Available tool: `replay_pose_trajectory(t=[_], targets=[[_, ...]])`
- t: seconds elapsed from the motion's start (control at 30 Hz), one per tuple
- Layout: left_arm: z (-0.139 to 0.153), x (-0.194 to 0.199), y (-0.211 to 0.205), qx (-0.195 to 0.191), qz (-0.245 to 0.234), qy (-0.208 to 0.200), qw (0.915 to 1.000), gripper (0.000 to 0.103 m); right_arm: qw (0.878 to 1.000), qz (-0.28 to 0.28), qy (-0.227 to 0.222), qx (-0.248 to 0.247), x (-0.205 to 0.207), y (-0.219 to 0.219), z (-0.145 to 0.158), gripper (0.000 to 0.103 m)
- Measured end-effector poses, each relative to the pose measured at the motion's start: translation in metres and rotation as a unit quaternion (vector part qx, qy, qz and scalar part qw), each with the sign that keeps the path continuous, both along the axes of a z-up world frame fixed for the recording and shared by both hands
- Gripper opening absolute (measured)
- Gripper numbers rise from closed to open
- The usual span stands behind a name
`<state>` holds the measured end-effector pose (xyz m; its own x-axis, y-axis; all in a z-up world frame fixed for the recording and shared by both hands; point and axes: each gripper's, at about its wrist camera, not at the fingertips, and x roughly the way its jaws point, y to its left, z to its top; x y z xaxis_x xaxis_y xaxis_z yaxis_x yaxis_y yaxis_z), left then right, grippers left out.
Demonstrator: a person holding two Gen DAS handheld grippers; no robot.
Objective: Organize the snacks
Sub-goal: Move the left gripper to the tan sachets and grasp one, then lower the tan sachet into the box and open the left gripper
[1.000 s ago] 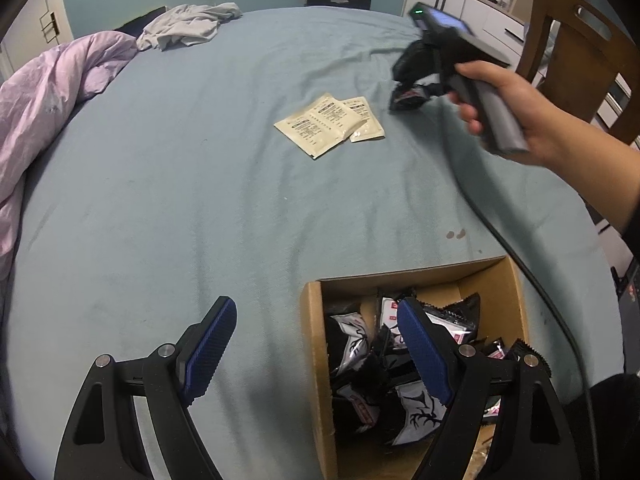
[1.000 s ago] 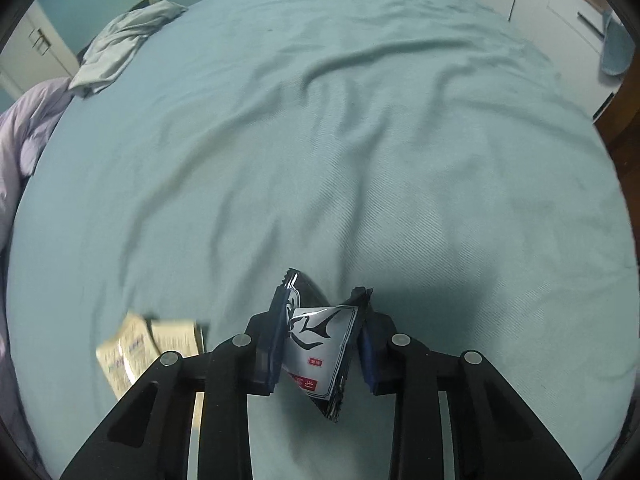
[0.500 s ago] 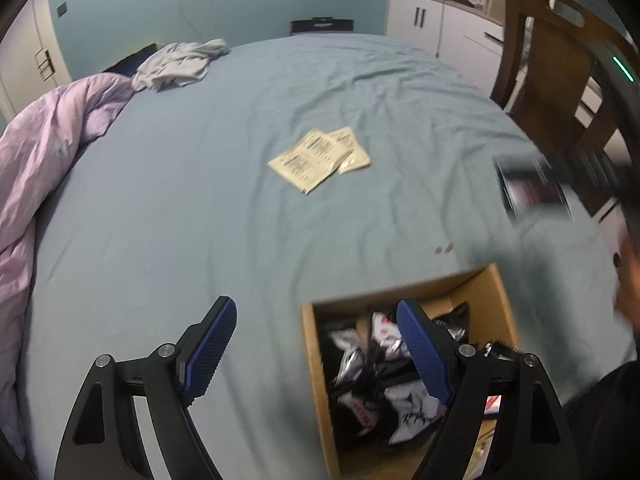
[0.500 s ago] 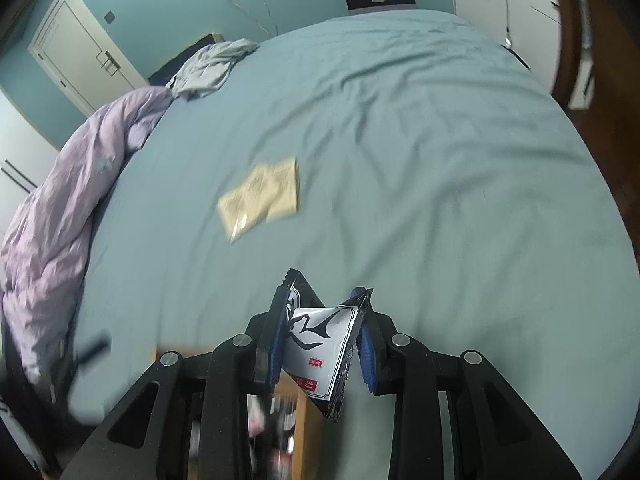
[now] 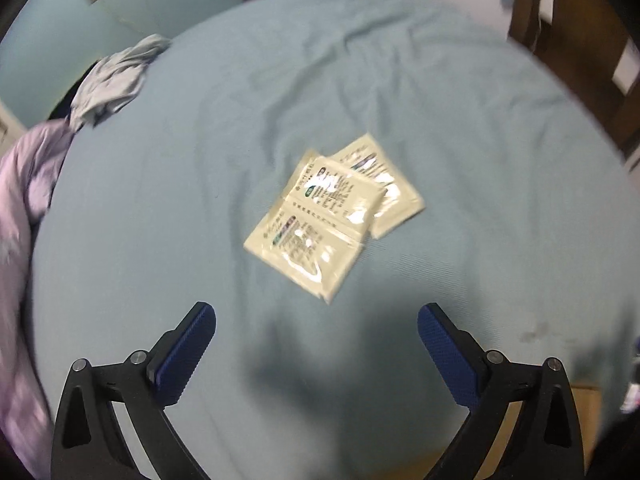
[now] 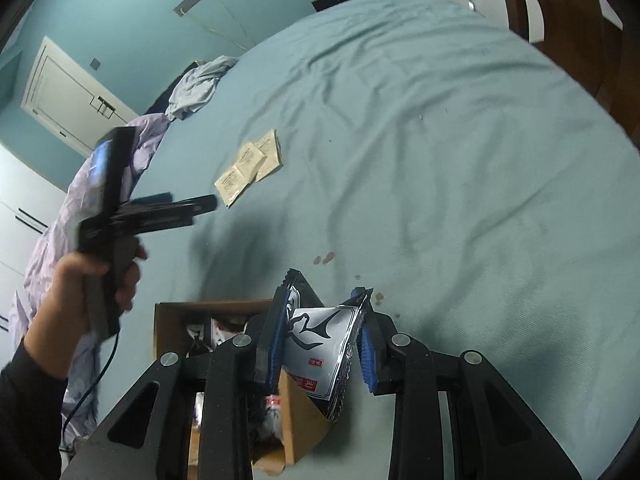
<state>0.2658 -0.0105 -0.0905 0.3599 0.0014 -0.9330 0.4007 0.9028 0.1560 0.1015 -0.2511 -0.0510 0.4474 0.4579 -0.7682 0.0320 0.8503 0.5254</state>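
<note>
Two cream snack packets (image 5: 332, 216) lie overlapped on the blue sheet, also seen as the cream packets (image 6: 248, 168) farther off. My left gripper (image 5: 316, 320) hovers just short of them, its jaws opening wide with nothing between them. The right gripper (image 6: 324, 312) is shut on a black-and-white snack packet (image 6: 320, 344), held over the right corner of a cardboard box (image 6: 176, 320) that holds several similar packets. In the right wrist view the left gripper (image 6: 200, 204) shows in a person's hand (image 6: 92, 284), aimed toward the cream packets.
A lilac duvet (image 5: 20, 208) lies bunched along the left edge of the bed. A grey garment (image 5: 112, 80) sits at the far left corner. A wooden chair (image 5: 576, 40) stands at the right. Small brown stains (image 6: 324, 258) mark the sheet near the box.
The left gripper left the box, moved over the sheet to the cream packets and opened wider. The right gripper carried the black-and-white packet back from the sheet to the box.
</note>
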Motion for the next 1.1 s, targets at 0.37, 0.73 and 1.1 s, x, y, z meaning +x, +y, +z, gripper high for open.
replay_pose_trajectory(t=[0.37, 0.73, 1.1], targets=[[-0.049, 0.055, -0.008, 0.003, -0.058, 0.04, 0.9975, 0.103, 0.998, 0.018, 0.009, 0.052, 0.023, -0.005, -0.018, 0.029], [-0.023, 0.046, 0.001, -0.057, -0.052, 0.065, 0.9949, 0.025, 0.999, 0.018, -0.007, 0.046, 0.024, -0.003, -0.017, 0.029], [0.07, -0.056, 0.056, -0.083, 0.047, 0.033, 0.9949, 0.003, 0.999, -0.006, -0.039, 0.015, 0.003, -0.005, -0.003, 0.029]])
